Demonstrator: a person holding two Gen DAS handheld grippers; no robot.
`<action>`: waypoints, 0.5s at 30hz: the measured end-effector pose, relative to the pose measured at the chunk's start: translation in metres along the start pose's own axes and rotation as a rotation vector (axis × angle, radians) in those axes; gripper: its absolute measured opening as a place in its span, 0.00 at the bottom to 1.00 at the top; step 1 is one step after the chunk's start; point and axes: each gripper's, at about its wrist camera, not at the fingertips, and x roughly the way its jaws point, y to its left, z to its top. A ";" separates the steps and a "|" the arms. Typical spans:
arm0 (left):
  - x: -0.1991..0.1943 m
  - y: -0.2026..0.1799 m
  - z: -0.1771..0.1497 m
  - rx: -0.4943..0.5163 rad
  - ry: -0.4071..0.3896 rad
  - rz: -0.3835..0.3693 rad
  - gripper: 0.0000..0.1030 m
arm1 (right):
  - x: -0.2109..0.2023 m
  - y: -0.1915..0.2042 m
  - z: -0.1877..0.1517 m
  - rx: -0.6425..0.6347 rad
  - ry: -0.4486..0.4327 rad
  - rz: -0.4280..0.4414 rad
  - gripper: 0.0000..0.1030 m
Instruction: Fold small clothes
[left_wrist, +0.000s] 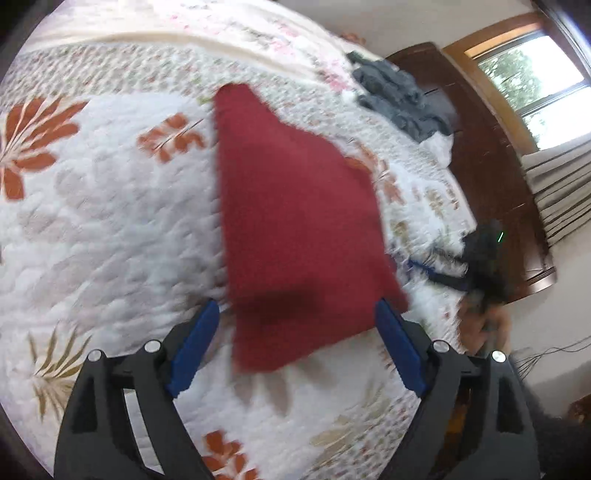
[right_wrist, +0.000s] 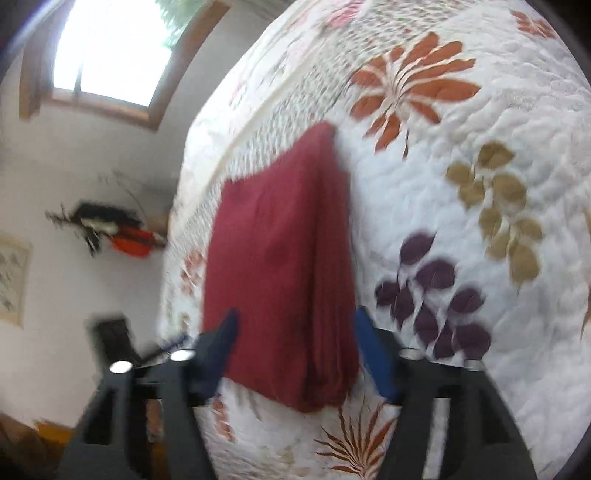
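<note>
While both jaws stand wide, left gripper (left_wrist: 297, 314) and right gripper (right_wrist: 295, 325) hover over folded red cloth (left_wrist: 295, 221) on floral quilt (left_wrist: 110, 221).

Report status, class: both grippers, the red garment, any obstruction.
Left gripper open, right gripper open, neither gripping. Red garment folded, lying on floral quilt. Grey clothes pile far off; nothing in the way.

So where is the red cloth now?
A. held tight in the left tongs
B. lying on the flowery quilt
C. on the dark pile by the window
B: the red cloth lies on the quilt, with both tongs open and apart from it.
</note>
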 end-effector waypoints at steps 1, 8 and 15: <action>0.001 0.006 -0.001 -0.008 0.007 0.007 0.83 | 0.005 -0.003 0.008 0.027 0.016 0.035 0.75; 0.020 0.048 0.006 -0.148 0.018 -0.115 0.83 | 0.062 -0.029 0.077 0.160 0.153 0.122 0.81; 0.061 0.060 0.014 -0.226 0.089 -0.335 0.81 | 0.117 -0.022 0.097 0.079 0.267 0.060 0.81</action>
